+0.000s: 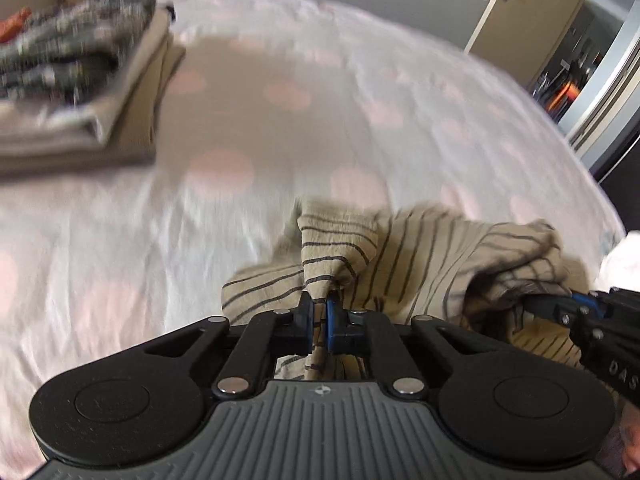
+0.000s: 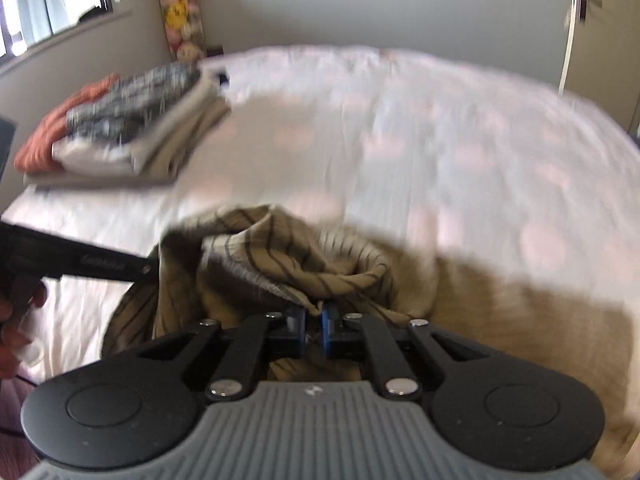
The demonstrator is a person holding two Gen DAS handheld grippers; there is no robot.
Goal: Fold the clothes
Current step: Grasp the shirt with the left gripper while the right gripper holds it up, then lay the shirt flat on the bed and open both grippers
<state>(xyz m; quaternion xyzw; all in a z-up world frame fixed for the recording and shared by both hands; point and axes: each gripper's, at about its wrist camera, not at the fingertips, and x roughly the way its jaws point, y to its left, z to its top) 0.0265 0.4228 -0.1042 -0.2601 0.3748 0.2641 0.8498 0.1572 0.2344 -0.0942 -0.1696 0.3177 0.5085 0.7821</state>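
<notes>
A crumpled beige garment with thin dark stripes (image 1: pixel 420 248) lies on the near part of the bed. In the left wrist view my left gripper (image 1: pixel 319 312) is shut on a fold of this cloth, which runs down between the blue pads. My right gripper (image 1: pixel 530 304) reaches into the garment's right side. In the right wrist view the right gripper (image 2: pixel 314 316) is shut on a bunched edge of the striped garment (image 2: pixel 288 248). The left gripper (image 2: pixel 149 270) comes in from the left, its tip against the cloth. Both views are blurred.
The bed (image 1: pixel 280 120) has a white sheet with pale pink dots. A stack of folded clothes (image 2: pixel 120 132) sits at its far left, with an orange piece beside it. A door (image 1: pixel 520 8) stands at the far right, a window (image 2: pixel 60 0) at the far left.
</notes>
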